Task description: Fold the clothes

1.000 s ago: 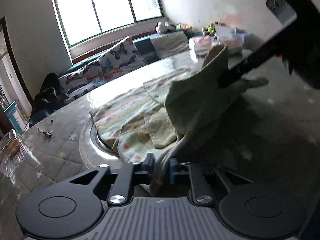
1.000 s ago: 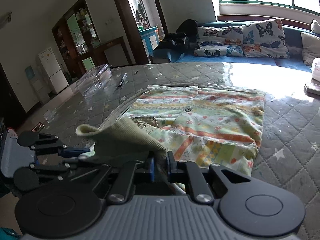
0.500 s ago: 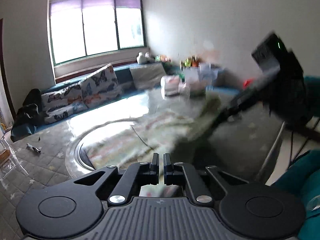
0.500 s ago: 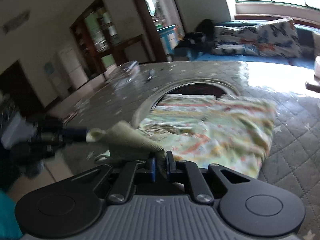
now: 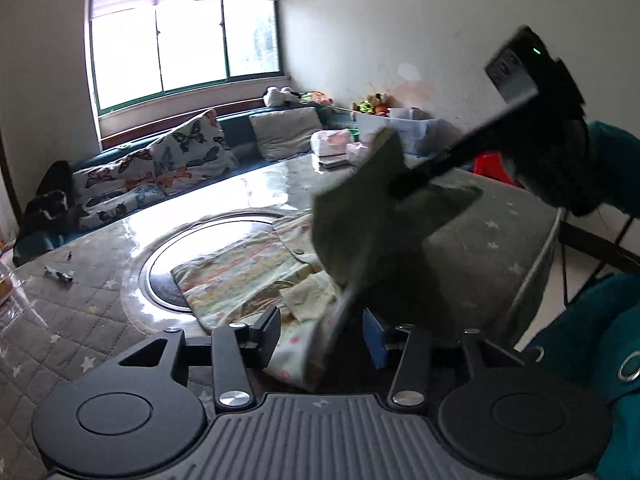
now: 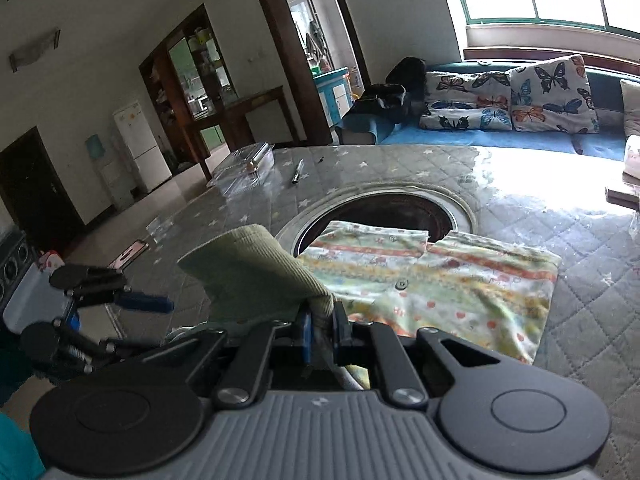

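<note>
A pale green ribbed garment (image 6: 256, 276) hangs lifted above the near table edge; it also shows in the left wrist view (image 5: 372, 224). My right gripper (image 6: 320, 334) is shut on its edge. My left gripper (image 5: 322, 330) is open, its jaws wide apart, with the cloth's lower edge hanging between them untouched. It shows open at the left of the right wrist view (image 6: 132, 320). A folded, colourful patterned garment (image 6: 432, 280) lies flat on the table (image 6: 580, 320), partly over the round opening (image 6: 400, 208); it also shows in the left wrist view (image 5: 240, 276).
The table has a grey quilted star cover. A clear plastic box (image 6: 244, 164) and a pen (image 6: 298, 172) lie at its far side. A sofa with butterfly cushions (image 6: 508, 100) stands beyond. Boxes and toys (image 5: 384, 120) sit at the far right corner.
My left gripper has opened and let go of the green garment. Both grippers rose and drew back toward the table edge; the patterned garment slid toward me, uncovering the round opening.
</note>
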### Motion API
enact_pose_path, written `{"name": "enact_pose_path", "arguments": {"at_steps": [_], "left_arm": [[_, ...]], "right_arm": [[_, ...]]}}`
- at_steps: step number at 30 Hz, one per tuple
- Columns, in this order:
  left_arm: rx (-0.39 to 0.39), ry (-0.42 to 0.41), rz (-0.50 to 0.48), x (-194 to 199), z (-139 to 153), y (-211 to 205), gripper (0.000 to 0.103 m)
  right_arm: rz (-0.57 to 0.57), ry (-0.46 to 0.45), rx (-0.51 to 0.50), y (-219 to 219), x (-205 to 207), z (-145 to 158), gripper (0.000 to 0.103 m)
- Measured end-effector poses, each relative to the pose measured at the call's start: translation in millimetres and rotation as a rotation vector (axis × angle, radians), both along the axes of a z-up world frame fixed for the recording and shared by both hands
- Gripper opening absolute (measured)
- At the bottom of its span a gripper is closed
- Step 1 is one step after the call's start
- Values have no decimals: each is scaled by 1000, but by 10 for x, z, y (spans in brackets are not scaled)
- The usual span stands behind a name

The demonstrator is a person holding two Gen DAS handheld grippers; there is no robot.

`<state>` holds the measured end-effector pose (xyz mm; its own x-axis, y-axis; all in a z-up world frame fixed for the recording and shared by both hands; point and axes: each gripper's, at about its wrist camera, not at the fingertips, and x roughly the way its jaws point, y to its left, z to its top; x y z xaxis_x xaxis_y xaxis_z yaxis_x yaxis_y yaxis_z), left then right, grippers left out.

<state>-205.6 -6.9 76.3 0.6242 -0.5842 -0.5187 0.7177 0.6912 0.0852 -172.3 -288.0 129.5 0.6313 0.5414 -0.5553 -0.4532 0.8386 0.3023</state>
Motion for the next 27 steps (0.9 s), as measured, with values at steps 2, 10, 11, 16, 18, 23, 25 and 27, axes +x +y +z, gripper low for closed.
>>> {"name": "enact_pose_path", "arguments": {"at_steps": [2,10,11,16,18,23,25,27], "left_arm": [[30,-18,-3,-10,-42,-35,52],[118,-68,-8,27,-226,-89,8],[97,-64,-16,8,-186,-55,8],[22,-70,-43,-68,32,71,8],[-2,-59,-18,55,66,61,8],[-71,-10,58,514,165,14,8],[-68,-9,83,730,195,-27,8],[-66,4,111,970,211,-74,8]], "right_arm": [[-7,-5,1,-5,16,7,9],[18,-12,-5,-17,-98,29,8],[30,-13,-2,-16,-141,44,8],[55,-38,-15,-50,-187,151,8],[41,-33,-15,-74,-89,158,8],[-9,-22,-9,-121,322,146,8],[-33,-10,-4,-146,565,134,8],[-56,-7,-16,-151,793,100,8]]}}
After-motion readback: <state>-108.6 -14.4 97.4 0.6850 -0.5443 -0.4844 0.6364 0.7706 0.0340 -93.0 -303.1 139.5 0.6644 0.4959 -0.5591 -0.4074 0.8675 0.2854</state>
